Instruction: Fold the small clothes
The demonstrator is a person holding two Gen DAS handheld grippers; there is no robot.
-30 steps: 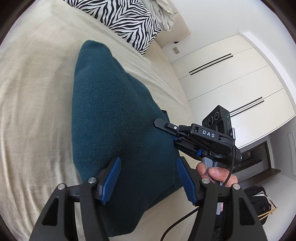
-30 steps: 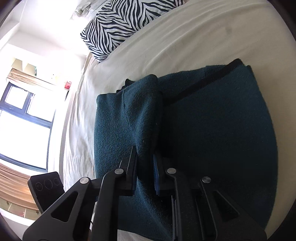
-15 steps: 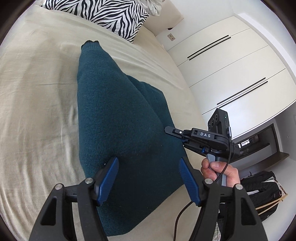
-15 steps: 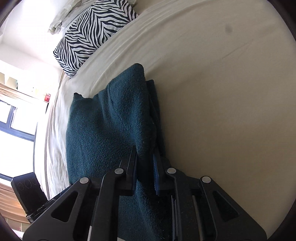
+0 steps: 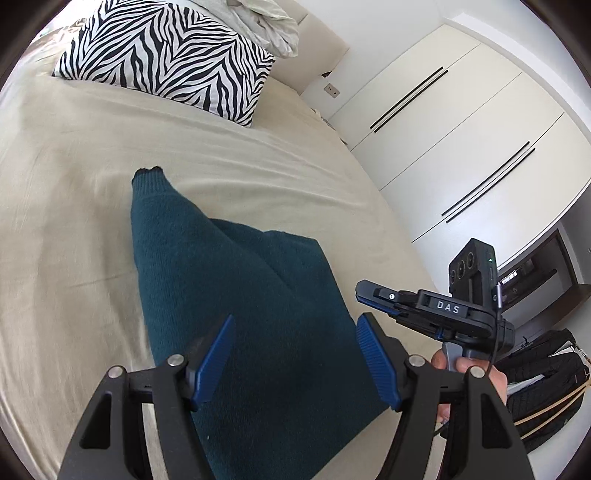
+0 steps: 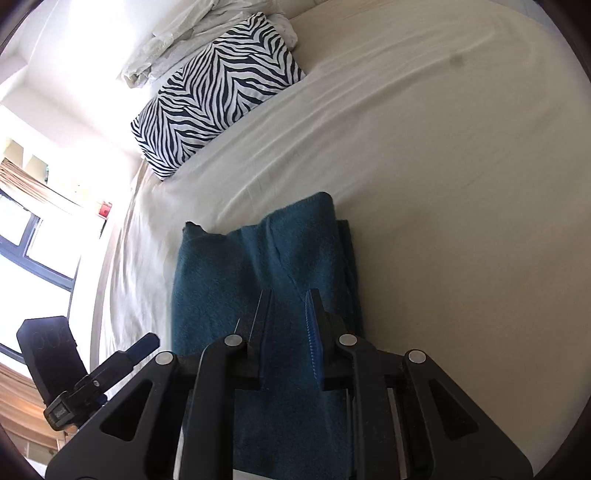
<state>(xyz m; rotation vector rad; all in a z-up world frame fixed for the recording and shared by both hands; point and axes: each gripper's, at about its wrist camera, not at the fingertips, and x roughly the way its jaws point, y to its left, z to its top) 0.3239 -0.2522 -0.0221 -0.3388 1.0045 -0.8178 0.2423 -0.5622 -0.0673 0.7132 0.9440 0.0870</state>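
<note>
A dark teal knitted garment (image 5: 236,295) lies folded on the beige bed sheet (image 5: 74,184); it also shows in the right wrist view (image 6: 266,258) as a narrow folded stack. My left gripper (image 5: 295,343) is open and empty, hovering above the garment's near part. My right gripper (image 6: 288,317) is open by a narrow gap above the folded garment, with no cloth between its fingers. It also shows in the left wrist view (image 5: 373,291), just off the garment's right edge, held in a hand.
A zebra-striped pillow (image 5: 173,55) and crumpled white bedding (image 5: 266,22) lie at the head of the bed. White wardrobe doors (image 5: 461,140) stand to the right, with a black backpack (image 5: 543,373) on the floor. A bright window (image 6: 22,236) is at the left.
My right gripper has let go of the garment fold it held and opened a little. The garment now lies folded flat. Both grippers have drawn back and up from it.
</note>
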